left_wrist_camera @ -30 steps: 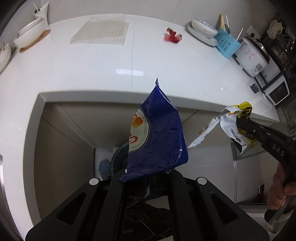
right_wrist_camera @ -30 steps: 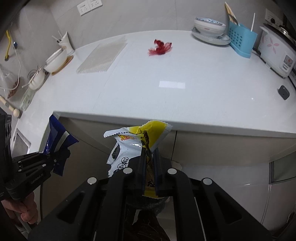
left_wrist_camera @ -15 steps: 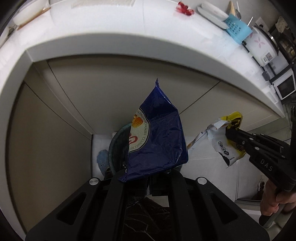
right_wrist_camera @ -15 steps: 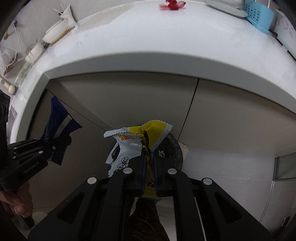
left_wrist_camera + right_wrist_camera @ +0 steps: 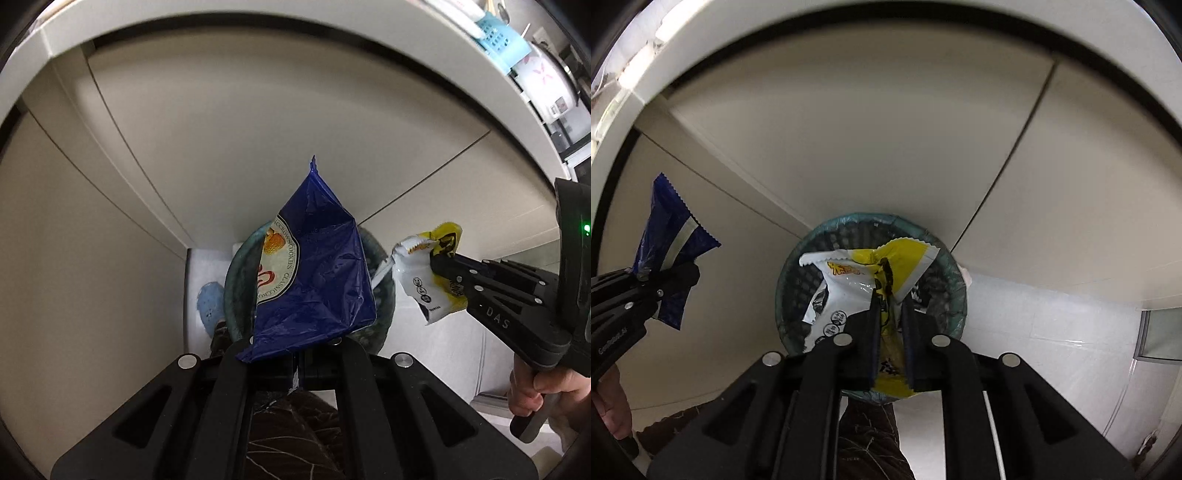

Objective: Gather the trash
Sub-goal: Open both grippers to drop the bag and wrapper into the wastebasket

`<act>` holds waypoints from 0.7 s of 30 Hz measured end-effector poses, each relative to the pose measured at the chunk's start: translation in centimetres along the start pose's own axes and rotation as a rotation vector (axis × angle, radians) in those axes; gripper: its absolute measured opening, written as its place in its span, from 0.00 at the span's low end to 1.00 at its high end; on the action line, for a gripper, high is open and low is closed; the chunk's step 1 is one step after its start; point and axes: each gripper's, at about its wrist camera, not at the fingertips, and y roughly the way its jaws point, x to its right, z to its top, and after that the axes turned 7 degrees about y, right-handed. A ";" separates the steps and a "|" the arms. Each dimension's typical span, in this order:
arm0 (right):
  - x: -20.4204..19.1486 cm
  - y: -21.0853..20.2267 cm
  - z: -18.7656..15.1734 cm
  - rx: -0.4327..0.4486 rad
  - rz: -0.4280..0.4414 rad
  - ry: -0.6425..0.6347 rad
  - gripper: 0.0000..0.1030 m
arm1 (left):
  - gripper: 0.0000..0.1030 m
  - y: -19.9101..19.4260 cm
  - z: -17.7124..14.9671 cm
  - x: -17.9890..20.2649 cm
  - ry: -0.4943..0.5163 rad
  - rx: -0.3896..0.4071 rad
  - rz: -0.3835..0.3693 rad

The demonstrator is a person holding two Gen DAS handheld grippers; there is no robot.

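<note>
Now we hold both wrappers above the trash bin (image 5: 871,236): our left gripper (image 5: 295,354) clamps the blue cookie bag (image 5: 317,273), our right gripper (image 5: 888,306) pinches the yellow-white snack wrapper (image 5: 864,277) over its mouth

Left gripper (image 5: 295,354) pointing steeply downward, jaws clamping closed, seen from the right wrist view low at the left edge (image 5: 661,280), bare hand (image 5: 611,402) gripping its handle. Right gripper (image 5: 888,306) also aiming downward, jaws pinching tight, reaching in from the right (image 5: 437,260), hand (image 5: 539,391) wrapping its trigger.
</note>
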 end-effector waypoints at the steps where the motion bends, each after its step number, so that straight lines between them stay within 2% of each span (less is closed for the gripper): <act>1: -0.1 0.4 0.0 -0.007 -0.001 -0.003 0.15 | 0.00 0.1 -0.1 -0.1 -0.004 -0.005 -0.001; 6: -0.3 1.1 -0.4 -0.017 0.001 -0.013 0.22 | 0.00 -0.1 -0.3 -0.1 -0.004 -0.013 0.003; 9: -0.1 1.0 -0.4 -0.011 0.005 -0.012 0.38 | 0.00 -0.3 0.0 0.1 -0.001 -0.017 0.005; 11: -0.1 0.9 -0.4 -0.006 0.008 -0.009 0.44 | 0.00 -0.4 -0.2 0.0 -0.002 -0.021 0.002; 18: 1.2 -1.0 -0.7 0.060 -0.005 0.033 0.84 | 0.00 1.2 -0.5 0.3 0.011 -0.048 -0.006; 21: 2.5 -2.6 -0.7 0.104 -0.019 0.071 0.91 | 0.00 2.1 -0.3 1.0 0.028 -0.058 -0.011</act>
